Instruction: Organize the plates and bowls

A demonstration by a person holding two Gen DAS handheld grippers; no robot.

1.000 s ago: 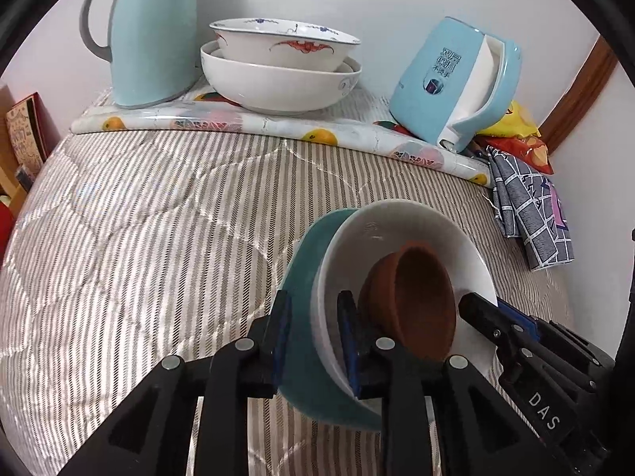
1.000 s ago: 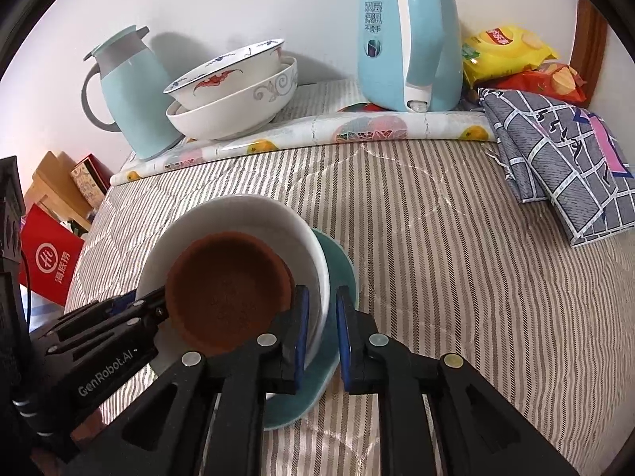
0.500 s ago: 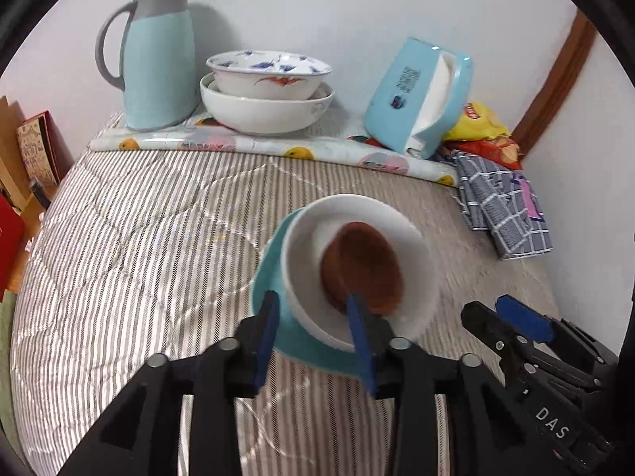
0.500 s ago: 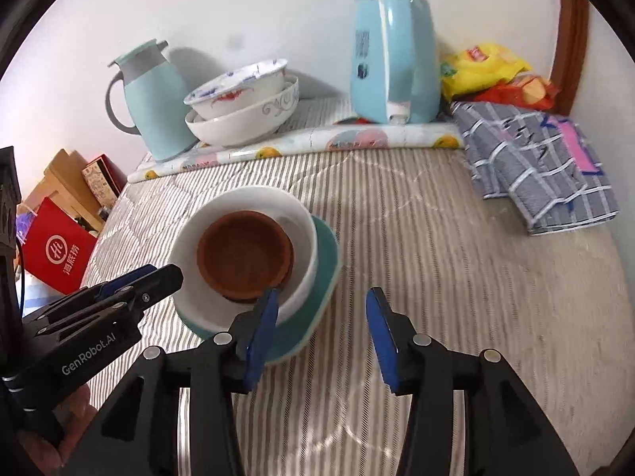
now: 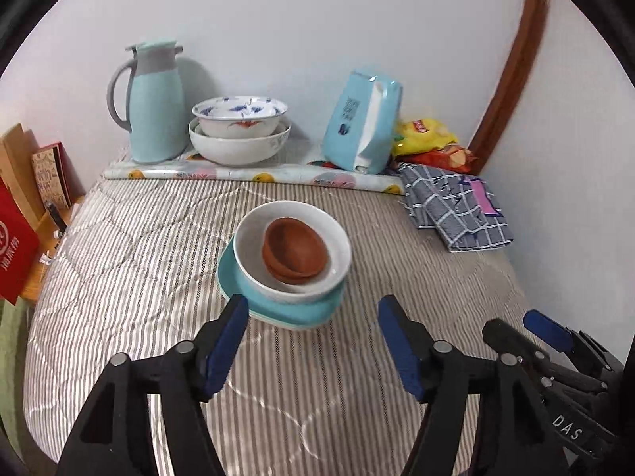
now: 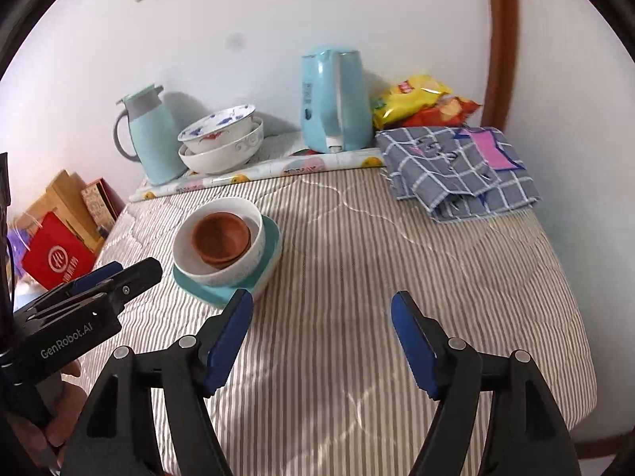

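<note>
A stack sits on the striped bed cover: brown bowls [image 5: 295, 252] nested in a white bowl [image 5: 254, 254], on a teal plate [image 5: 278, 309]. The stack also shows in the right wrist view, brown bowls [image 6: 220, 240], white bowl [image 6: 222, 273], teal plate [image 6: 216, 291]. My left gripper [image 5: 313, 341] is open and empty, just in front of the stack. My right gripper [image 6: 321, 337] is open and empty, in front and to the right of the stack. Two more patterned white bowls [image 5: 240, 129] are stacked at the back.
A teal thermos jug [image 5: 152, 103], a blue kettle [image 5: 361, 123] and snack bags [image 5: 428, 139] stand along the back wall. A checked cloth [image 5: 456, 210] lies at the right. Boxes and a red bag [image 5: 16, 246] stand left of the bed.
Both grippers let go of the stack's rim, opened wide and pulled back toward me. The stack stayed on the bed cover.
</note>
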